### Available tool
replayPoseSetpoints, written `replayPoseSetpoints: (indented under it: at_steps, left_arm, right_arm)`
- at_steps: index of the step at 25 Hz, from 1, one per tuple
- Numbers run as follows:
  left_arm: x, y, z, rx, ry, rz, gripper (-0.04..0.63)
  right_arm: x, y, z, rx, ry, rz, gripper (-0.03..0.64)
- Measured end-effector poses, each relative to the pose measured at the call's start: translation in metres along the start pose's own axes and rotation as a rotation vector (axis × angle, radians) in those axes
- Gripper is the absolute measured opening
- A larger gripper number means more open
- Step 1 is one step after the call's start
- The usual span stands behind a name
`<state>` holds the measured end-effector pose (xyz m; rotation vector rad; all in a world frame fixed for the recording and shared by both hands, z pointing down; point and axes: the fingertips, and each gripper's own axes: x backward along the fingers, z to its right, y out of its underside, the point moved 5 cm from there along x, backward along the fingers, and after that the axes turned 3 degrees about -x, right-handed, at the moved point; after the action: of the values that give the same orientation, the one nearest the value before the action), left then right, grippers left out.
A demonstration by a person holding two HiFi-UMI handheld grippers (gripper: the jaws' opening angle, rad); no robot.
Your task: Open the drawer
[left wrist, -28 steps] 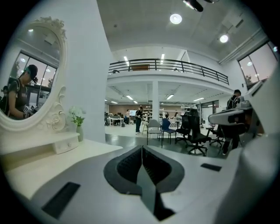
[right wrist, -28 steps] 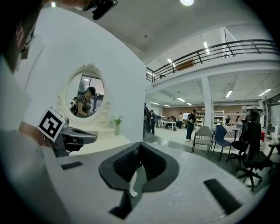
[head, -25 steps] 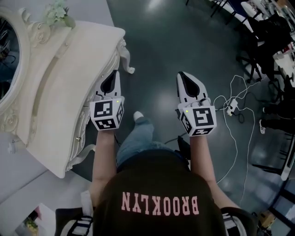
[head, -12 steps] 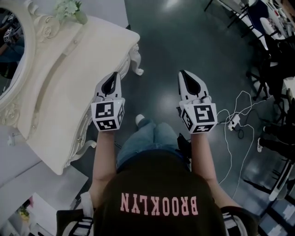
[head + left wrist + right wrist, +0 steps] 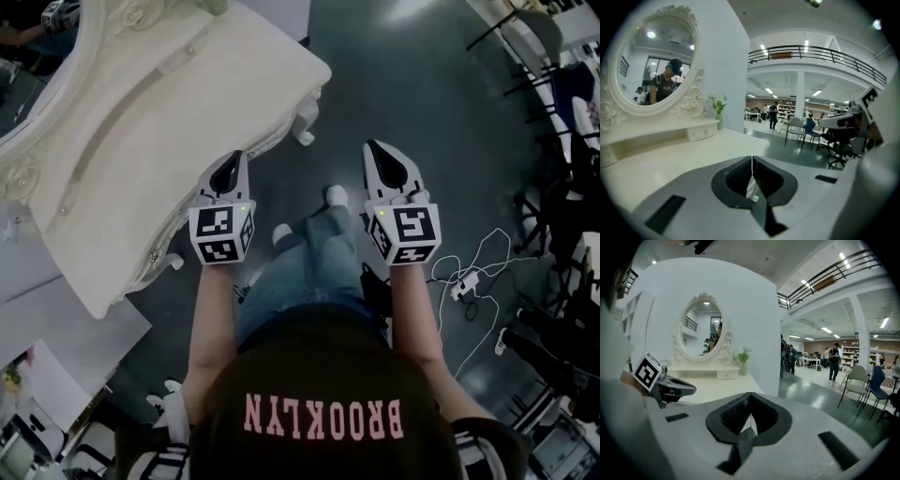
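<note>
Much of the bench point(image 5: 187, 112) is cut off at the upper left of the head view. Its front is seen only edge-on from above, so I can make out one small knob point(image 5: 154, 256) there but not the panel it sits on. The drawer point(image 5: 701, 132) that shows clearly is a small one under the oval mirror point(image 5: 651, 61), at the back of the bench top, and it is closed. It is well apart from both tools. Just beside it, at the right end of the back shelf, stands a little vase of flowers point(image 5: 717, 110).

The left tool point(image 5: 232, 155) is over the floor just beside the bench's front edge, not touching it. Its jaws are pressed together with nothing between them – only a thin line shows where they meet. The right tool point(image 5: 373, 150) is well to the right over the dark floor point(image 5: 422, 84). Its jaws also meet at the tip and hold nothing.

The person's own body and legs hide the floor below the two arms – only one shoe point(image 5: 336, 195) comes out in front. A white cable point(image 5: 469, 281) lies in loops to the right, and chairs point(image 5: 801, 129) stand farther off in the hall.
</note>
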<state>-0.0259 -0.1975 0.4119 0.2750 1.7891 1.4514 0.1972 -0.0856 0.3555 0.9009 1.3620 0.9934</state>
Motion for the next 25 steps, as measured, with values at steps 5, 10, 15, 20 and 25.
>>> replayPoseSetpoints:
  at_steps: [5, 10, 15, 20, 25]
  left_arm:
    - [-0.013, 0.028, -0.004, 0.147, -0.047, -0.079, 0.006]
    - [-0.022, 0.055, 0.0, 0.256, -0.09, -0.154, 0.013]
    - [-0.044, 0.087, 0.009, 0.336, -0.101, -0.265, 0.187]
    - [-0.067, 0.105, 0.004, 0.4, -0.189, -0.272, 0.169]
    - [-0.084, 0.122, -0.01, 0.407, -0.332, -0.331, 0.166]
  right_arm:
    - [-0.049, 0.009, 0.004, 0.026, -0.112, -0.071, -0.003]
    - [-0.081, 0.015, 0.004, 0.044, -0.207, -0.128, -0.003]
    - [-0.1, 0.031, 0.015, 0.036, -0.263, -0.181, -0.003]
    - [-0.114, 0.043, 0.028, 0.025, -0.294, -0.223, -0.003]
    - [-0.129, 0.049, 0.039, 0.039, -0.33, -0.258, -0.003]
